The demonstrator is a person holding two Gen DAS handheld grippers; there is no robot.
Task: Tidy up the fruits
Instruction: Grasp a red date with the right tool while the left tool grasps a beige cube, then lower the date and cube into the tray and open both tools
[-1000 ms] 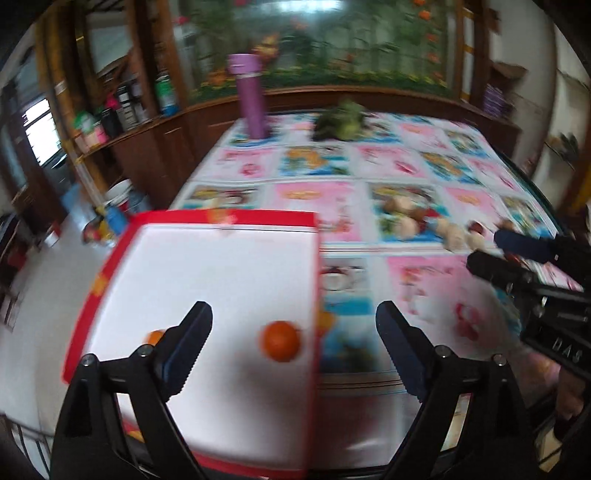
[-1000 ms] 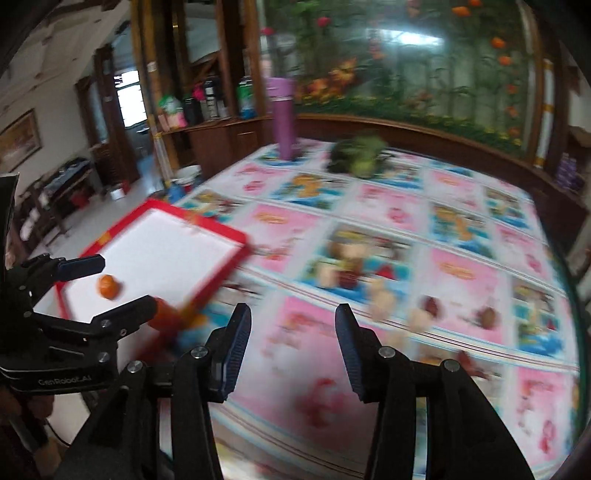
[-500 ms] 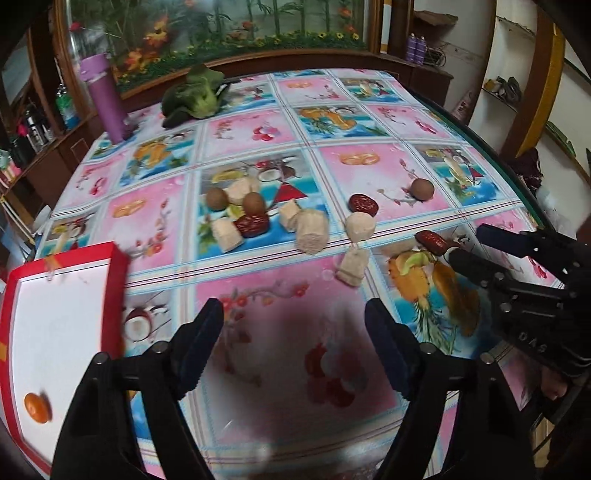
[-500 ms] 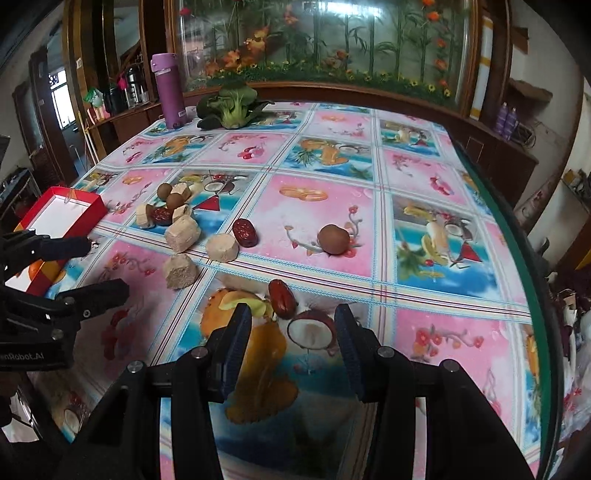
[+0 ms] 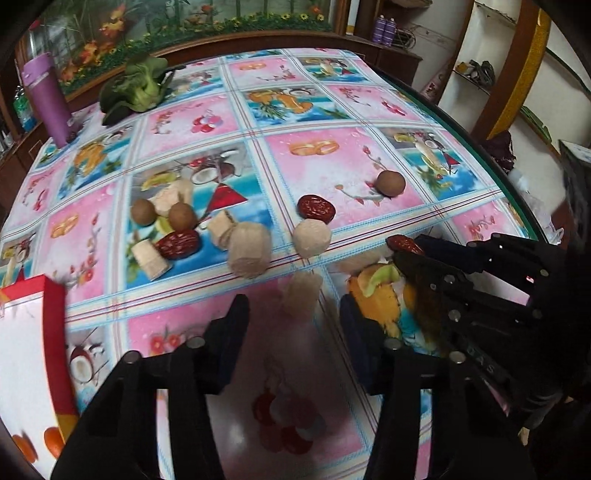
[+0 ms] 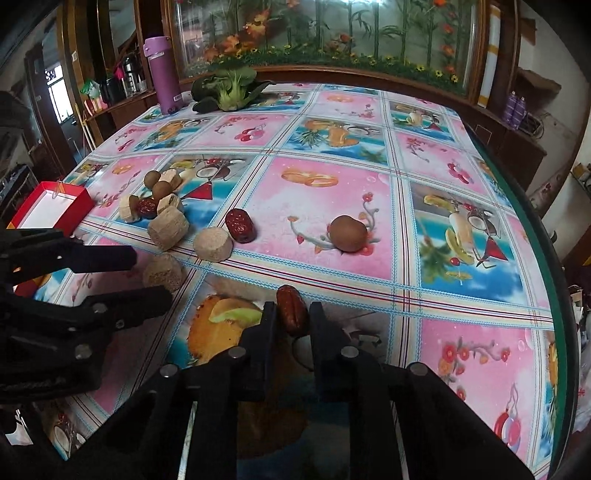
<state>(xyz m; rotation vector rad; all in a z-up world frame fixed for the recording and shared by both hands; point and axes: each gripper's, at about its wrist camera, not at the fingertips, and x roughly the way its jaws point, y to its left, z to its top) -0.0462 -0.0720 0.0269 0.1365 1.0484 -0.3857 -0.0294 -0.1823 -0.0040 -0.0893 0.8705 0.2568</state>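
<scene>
We see a wooden-framed glass panel [image 6: 332, 33] painted with bamboo and flowers; left of it wooden shelves [image 6: 110, 92] and a bright window [image 6: 59, 85], right of it a pale wall [image 6: 554, 55].

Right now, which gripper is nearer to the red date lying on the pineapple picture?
Right. The right gripper has its jaws on both sides of the red date. The left gripper is off to its left, open around a beige piece.
</scene>
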